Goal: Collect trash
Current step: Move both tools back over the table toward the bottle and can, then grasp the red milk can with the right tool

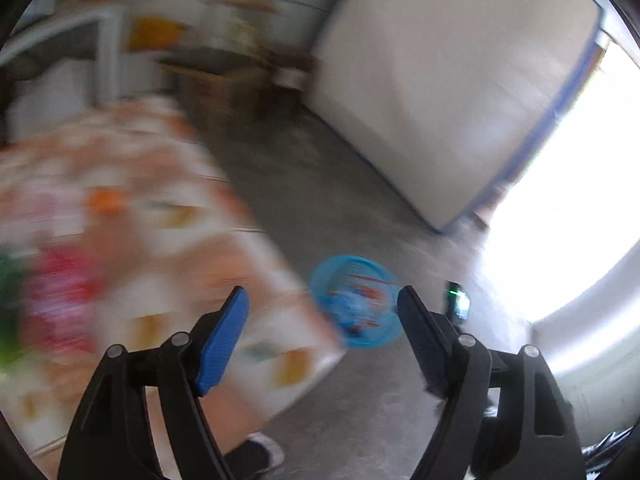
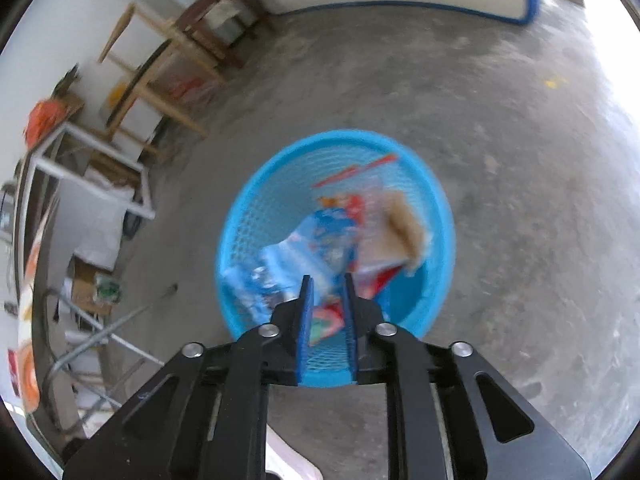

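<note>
Two tools at the disposal stage of trash collection. The blue mesh wastebasket (image 2: 336, 240) stands on the concrete floor (image 2: 500, 152) just off the corner of the surface covered by a patterned tablecloth (image 1: 168, 208), presumably so that litter can be carried a short way and dropped straight in. The right tool (image 2: 327, 280) hangs directly above the basket, pointing down into it; its jaws stand narrowly apart with nothing visibly pinched between them. The wrappers (image 2: 320, 236) and the brown crumpled paper (image 2: 404, 224) appear to lie loose in the basket, though blur prevents certainty. The left tool (image 1: 322, 300) is spread wide and empty, aimed between surface and basket. Red and green items (image 1: 56, 300) on the tablecloth are too smeared to identify; they may be remaining trash.
</note>
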{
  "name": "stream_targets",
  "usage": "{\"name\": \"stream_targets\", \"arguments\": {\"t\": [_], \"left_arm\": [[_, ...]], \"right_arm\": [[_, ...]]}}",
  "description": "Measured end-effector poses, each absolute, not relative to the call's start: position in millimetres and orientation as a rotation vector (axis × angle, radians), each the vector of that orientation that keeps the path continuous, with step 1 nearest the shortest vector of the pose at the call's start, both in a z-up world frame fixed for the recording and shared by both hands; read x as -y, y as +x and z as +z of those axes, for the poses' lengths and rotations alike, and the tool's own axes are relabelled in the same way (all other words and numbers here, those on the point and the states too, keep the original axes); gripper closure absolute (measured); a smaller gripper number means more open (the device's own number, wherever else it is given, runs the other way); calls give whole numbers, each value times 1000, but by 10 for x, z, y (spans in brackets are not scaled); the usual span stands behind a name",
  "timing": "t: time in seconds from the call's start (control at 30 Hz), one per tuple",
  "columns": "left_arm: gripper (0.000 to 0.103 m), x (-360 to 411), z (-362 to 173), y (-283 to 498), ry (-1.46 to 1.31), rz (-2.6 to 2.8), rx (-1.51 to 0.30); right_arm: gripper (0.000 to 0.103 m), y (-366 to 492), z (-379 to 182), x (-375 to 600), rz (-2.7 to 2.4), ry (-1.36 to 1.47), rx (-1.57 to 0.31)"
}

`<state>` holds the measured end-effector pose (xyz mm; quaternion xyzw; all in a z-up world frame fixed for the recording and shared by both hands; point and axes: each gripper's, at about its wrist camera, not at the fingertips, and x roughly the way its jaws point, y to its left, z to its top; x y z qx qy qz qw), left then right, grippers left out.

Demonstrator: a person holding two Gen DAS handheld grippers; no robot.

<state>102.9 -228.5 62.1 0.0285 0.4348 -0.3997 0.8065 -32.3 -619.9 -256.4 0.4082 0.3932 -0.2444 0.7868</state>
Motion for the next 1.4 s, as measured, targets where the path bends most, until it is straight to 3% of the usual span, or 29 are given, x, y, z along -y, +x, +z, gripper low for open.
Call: {"name": "stream_targets", "arguments": {"t": [0.2, 0.4, 0.67, 0.77, 1.17, 1.4], "left_arm": [[20, 719, 1154, 948, 69, -500, -806], [12, -481, 1240, 798, -5, -278, -736], [9, -748, 658, 1003, -106, -283, -766], [9, -748, 471, 1068, -157, -296, -797], [6, -1517, 970, 787, -203, -196, -717], [6, -1588, 545, 781, -283, -254, -773]], "right_arm": [[81, 16, -2685, 5973, -508, 946, -860], [67, 299, -1942, 5404, -409, 788, -791], [32, 412, -484, 4530, -275, 558, -625], [25, 552, -205, 4126, -146, 563, -606], [19, 1707, 21, 2662, 178, 616, -809], [19, 2032, -243, 2393, 150, 679, -941]]}}
